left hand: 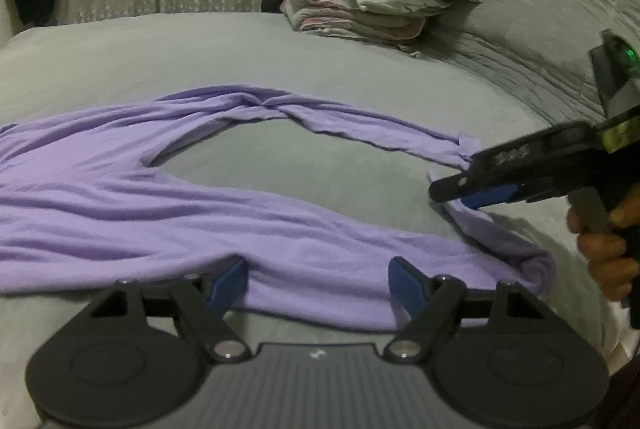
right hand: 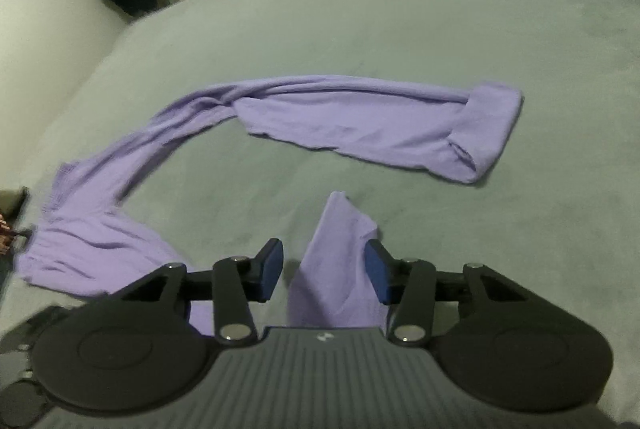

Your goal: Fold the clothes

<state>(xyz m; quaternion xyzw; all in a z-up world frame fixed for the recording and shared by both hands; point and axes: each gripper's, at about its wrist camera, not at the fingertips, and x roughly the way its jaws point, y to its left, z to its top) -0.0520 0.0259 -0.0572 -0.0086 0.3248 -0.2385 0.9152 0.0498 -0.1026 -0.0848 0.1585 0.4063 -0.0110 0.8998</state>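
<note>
Purple pants [left hand: 168,213] sprawled on the bed [left hand: 280,53], both grippers' jaws wide and empty.
The right gripper [right hand: 324,269] straddles a raised cuff; closing shallowly could let thin fabric slip, and the left gripper [left hand: 318,279] risks bunching the near leg.

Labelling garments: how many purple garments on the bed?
1: a purple garment spread across the bed, one end between the open right tool's fingers. The folded bedding could hide others.
</note>
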